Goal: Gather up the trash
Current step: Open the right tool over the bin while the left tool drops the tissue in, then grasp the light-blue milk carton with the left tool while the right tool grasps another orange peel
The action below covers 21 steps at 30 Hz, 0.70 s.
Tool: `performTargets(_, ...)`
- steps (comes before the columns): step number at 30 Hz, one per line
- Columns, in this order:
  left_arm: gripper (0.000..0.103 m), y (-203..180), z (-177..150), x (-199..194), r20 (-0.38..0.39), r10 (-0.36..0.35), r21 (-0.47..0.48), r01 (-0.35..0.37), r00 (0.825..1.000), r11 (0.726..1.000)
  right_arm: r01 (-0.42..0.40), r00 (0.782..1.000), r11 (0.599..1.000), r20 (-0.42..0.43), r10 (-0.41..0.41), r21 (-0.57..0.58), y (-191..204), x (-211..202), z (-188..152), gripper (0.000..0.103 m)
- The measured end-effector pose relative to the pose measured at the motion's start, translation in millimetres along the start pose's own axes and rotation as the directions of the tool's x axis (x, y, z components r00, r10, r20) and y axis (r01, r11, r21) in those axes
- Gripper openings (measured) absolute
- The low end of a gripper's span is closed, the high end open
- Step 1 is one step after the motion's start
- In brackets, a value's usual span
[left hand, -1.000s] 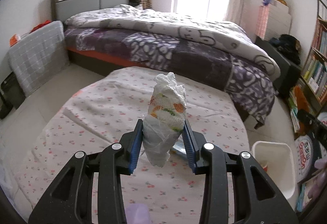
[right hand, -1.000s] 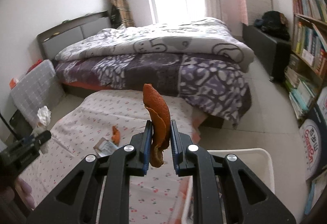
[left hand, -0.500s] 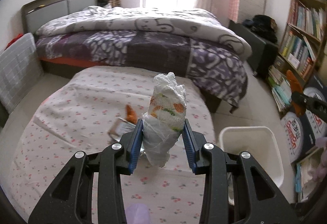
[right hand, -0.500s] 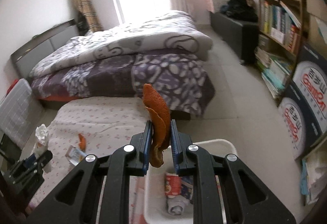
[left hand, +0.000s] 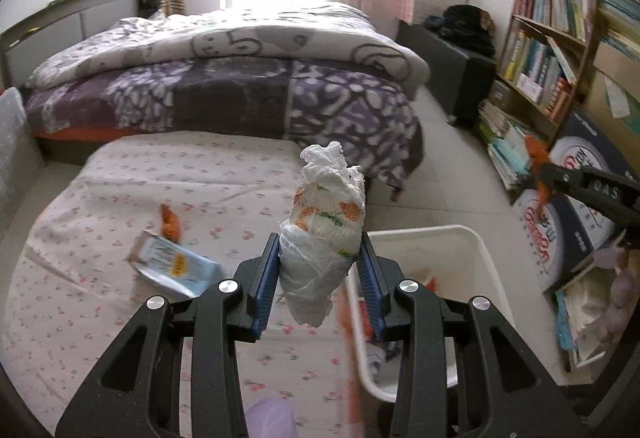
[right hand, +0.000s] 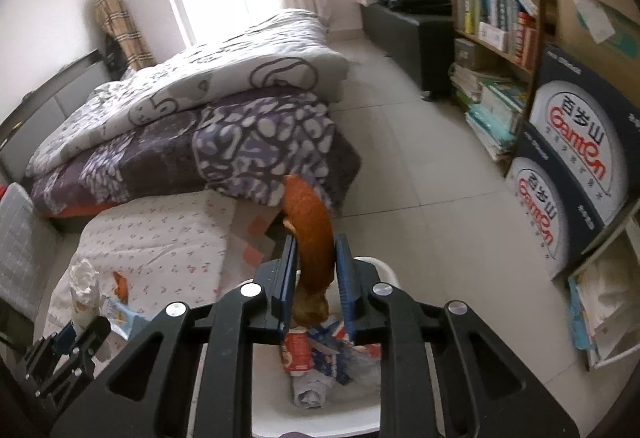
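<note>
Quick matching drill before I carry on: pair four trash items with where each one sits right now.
1 diaper wad
2 orange peel
3 blue wrapper
4 red can

A in the white bin
B lying on the floral sheet
C clamped in the left hand-held gripper
D between the jaws of the right hand-held gripper, which have just been opening

Pairs: 1-C, 2-D, 3-B, 4-A

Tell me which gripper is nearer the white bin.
Right. The right gripper, its jaws just opened around the orange peel, hangs over the white bin; the left gripper is beside it, over the mattress.
</note>
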<state>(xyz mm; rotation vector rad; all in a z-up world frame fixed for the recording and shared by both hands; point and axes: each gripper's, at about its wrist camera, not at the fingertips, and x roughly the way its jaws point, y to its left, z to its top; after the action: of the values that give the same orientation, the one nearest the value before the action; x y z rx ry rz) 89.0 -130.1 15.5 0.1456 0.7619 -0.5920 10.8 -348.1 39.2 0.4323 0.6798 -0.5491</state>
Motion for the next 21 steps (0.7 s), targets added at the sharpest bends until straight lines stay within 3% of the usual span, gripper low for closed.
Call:
performTargets(1, 0.036, -4, 0, 2, -0.006, -0.01, 0.002, 0.01, 1.0, 1.0, 0.02, 1.0, 1.0, 0.013, -0.02, 0.012, -5, -2, 1, 0.047)
performTargets(7, 0.039, -37, -5, 13, -0.041, -0.071, 0.045, 0.073, 0.997, 0.996, 0.081, 0.994, 0.995, 0.066, -0.084, 0.055, -27, -12, 6, 0.067)
performTargets(11, 0.046, -56, -10, 20, -0.071, -0.102, 0.076, 0.107, 0.992, 0.991, 0.094, 0.993, 0.99, 0.059, -0.1, 0.104, -44, -13, 8, 0.071)
performTargets(13, 0.062, -62, -13, 23, -0.088, -0.115, 0.085, 0.122, 0.989, 0.989, 0.089, 0.994, 0.987, 0.052, -0.096, 0.13, -50, -13, 9, 0.072)
performTargets(16, 0.069, -71, -17, 27, -0.11, -0.128, 0.107, 0.139, 0.986, 0.984, 0.084, 0.995, 0.987, 0.048, -0.091, 0.135, -51, -12, 10, 0.073)
performTargets(18, 0.076, -72, -18, 30, -0.115, -0.111, 0.115, 0.124, 0.987, 0.986, 0.076, 0.996, 0.988, 0.044, -0.083, 0.136, -49, -12, 9, 0.074)
performTargets(21, 0.086, -63, -17, 35, -0.11, -0.036, 0.082, 0.045, 0.993, 0.996, 0.059, 0.997, 0.989, 0.031, -0.064, 0.136, -44, -10, 7, 0.077)
